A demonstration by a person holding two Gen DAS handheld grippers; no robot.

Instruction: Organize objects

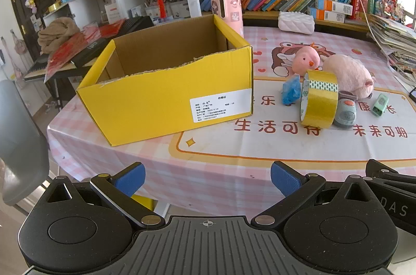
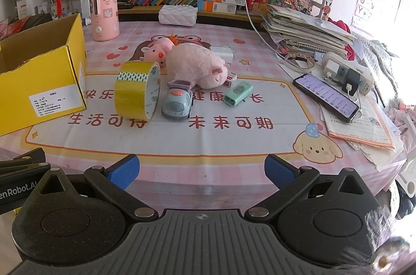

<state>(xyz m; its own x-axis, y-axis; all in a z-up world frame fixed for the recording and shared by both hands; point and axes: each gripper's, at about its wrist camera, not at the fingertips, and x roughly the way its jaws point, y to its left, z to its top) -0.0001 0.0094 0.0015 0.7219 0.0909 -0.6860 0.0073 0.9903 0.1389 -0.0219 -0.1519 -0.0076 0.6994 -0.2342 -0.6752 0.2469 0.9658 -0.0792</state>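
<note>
An open yellow cardboard box point(image 1: 166, 93) stands on the pink tablecloth, also at the left of the right wrist view point(image 2: 39, 82). Right of it stands a roll of yellow tape point(image 1: 318, 99) point(image 2: 136, 90) on edge. Next to it are a grey toy car point(image 1: 344, 112) point(image 2: 178, 103), a pink plush pig point(image 1: 348, 73) point(image 2: 197, 64), a pink plush chick point(image 1: 306, 59) point(image 2: 157, 47), a blue crumpled item point(image 1: 291, 91) and a mint green stamp point(image 1: 379, 104) point(image 2: 238, 93). My left gripper point(image 1: 208, 180) and right gripper point(image 2: 201, 171) are open and empty, at the table's near edge.
A pink humidifier point(image 2: 104, 13) and a white tissue box point(image 2: 178, 14) stand at the back. A phone point(image 2: 326, 96), a power strip point(image 2: 348, 74), papers and stacked books point(image 2: 304, 33) fill the right side. Bookshelves rise behind the table. A grey chair point(image 1: 20, 145) is at the left.
</note>
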